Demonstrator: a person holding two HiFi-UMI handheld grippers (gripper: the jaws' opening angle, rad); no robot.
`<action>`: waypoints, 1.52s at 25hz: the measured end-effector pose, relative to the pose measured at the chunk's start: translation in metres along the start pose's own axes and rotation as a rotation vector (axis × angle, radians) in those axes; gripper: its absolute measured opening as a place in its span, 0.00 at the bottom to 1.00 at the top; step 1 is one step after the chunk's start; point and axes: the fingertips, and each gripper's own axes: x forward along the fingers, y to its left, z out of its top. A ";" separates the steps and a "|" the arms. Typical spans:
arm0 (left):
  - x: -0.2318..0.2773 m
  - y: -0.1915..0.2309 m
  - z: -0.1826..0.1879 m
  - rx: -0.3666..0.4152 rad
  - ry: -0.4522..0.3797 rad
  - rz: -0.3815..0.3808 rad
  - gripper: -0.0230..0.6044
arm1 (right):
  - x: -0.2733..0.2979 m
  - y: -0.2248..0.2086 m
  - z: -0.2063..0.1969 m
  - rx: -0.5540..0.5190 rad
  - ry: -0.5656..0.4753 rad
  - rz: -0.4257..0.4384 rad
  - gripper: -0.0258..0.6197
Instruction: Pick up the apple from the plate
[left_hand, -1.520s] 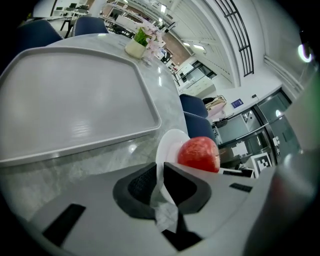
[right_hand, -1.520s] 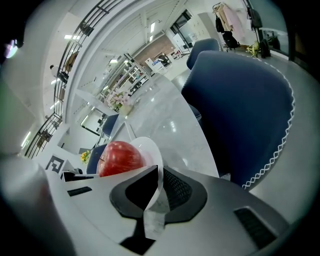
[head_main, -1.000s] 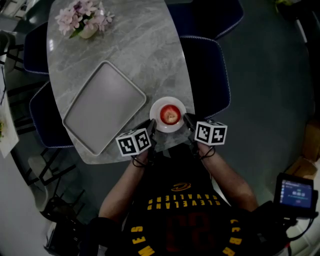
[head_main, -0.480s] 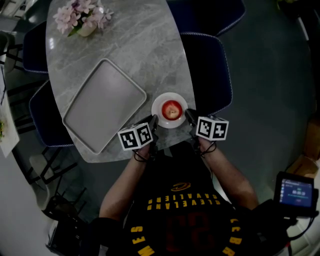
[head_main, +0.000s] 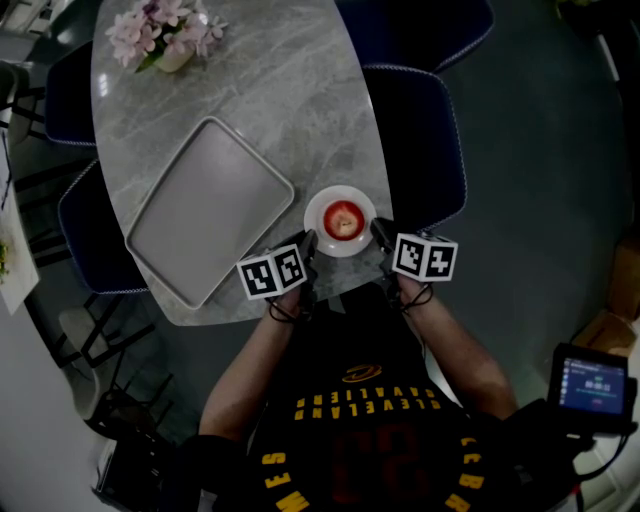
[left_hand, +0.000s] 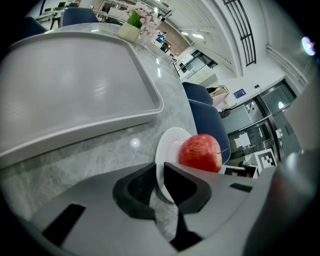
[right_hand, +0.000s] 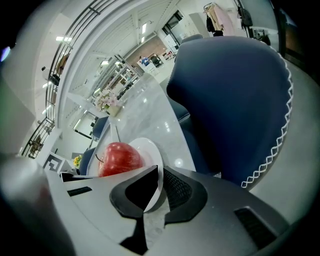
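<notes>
Left gripper (left_hand: 161, 176): jaws clamped on the plate (left_hand: 167, 150) rim, white edge pinched between the pads. Right gripper (right_hand: 159, 186): same, clamped on the opposite side of the rim. Neither touches the apple (head_main: 342, 220). The apple sits upright in the middle of the plate, stem up, between the two grippers. The plate is at the table (head_main: 300, 100) edge nearest the person. Can't tell if it rests on the table or is just off it.

Tray (head_main: 210, 210) just beside the plate on the left, empty. Chair (head_main: 415, 140) on the right. Flowers (head_main: 165, 35) at the far end, well apart.

Risks, as I judge them:
- Both grippers are busy with the rim, so nothing is free to take the apple. One has to let go first, and then the plate hangs on a single thin pinch and may tip or slip.
- The apple is round and loose. Any tilt between the two grips could roll it off, and the table edge is right there, so it would fall to the floor.
- Glazed rim and a small contact patch, so it could slide out of the pads.

Writing: the shirt (head_main: 350, 420) has yellow letters, upside down in the head view, likely "CLEVELAND CAVALIERS", with a big red "23". Marker cubes (head_main: 270, 277) carry black-and-white squares only, no text. Screen (head_main: 590, 385) at lower right and blue sign (left_hand: 239, 93) are too small to read.
</notes>
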 end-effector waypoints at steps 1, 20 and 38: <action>0.000 0.000 0.000 0.003 0.000 0.001 0.11 | 0.000 0.000 0.000 0.000 0.000 0.000 0.10; -0.010 0.009 0.009 0.031 -0.074 0.042 0.11 | -0.005 -0.011 0.009 -0.066 -0.073 -0.060 0.10; -0.079 -0.042 0.036 0.166 -0.299 -0.047 0.04 | -0.054 0.062 0.048 -0.242 -0.244 0.138 0.05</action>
